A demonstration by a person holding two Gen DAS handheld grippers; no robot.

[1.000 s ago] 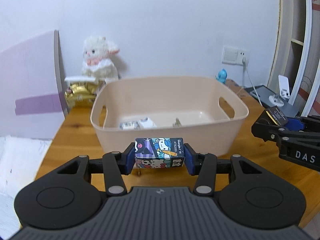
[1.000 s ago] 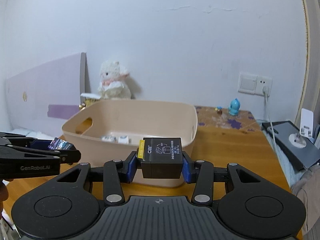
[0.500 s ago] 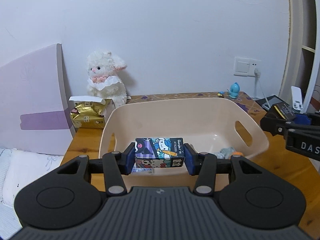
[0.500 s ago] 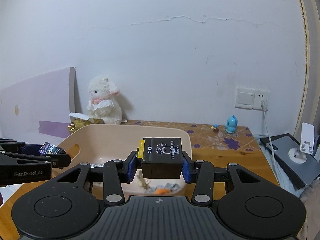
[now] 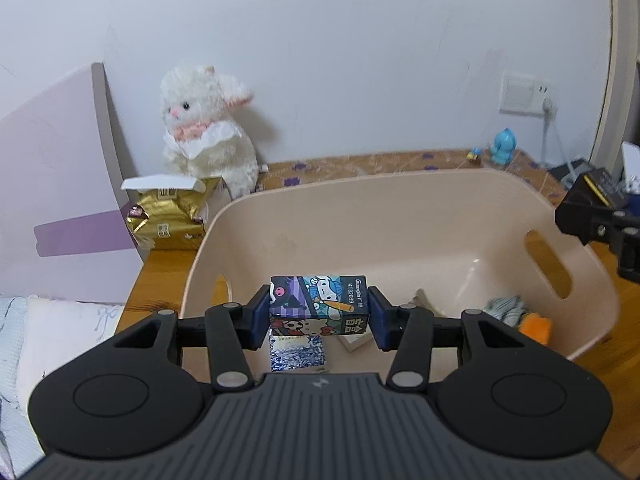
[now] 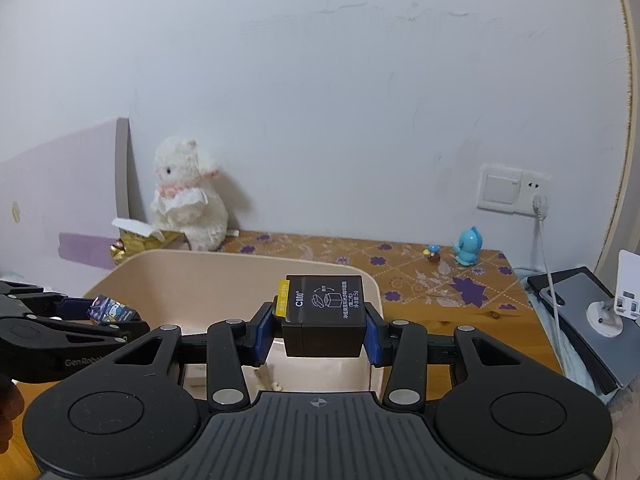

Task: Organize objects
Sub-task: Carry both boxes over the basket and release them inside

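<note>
My left gripper [image 5: 318, 306] is shut on a small cartoon-printed box [image 5: 318, 304], held above the near left part of a beige plastic basket [image 5: 360, 208]. The basket holds a blue-patterned packet [image 5: 297, 354], a white box, a grey cloth and an orange piece [image 5: 536, 325]. My right gripper [image 6: 323, 326] is shut on a black box [image 6: 324, 320] with a yellow tab, above the basket's right near corner [image 6: 372, 292]. The left gripper [image 6: 72, 332] with the cartoon box [image 6: 112, 312] shows at the left of the right wrist view. The right gripper's black box [image 5: 592, 196] appears at the right edge of the left wrist view.
A white plush lamb [image 5: 204, 136] and a gold foil pack [image 5: 168, 216] stand behind the basket on the wooden table. A blue figurine [image 6: 468, 246], a wall socket with cable [image 6: 508, 188], and a tablet [image 6: 576, 304] at the right. A lilac board [image 5: 60, 184] leans at left.
Both grippers have risen and moved forward with their boxes, from in front of the basket's near wall to above its inside. Neither grip has changed.
</note>
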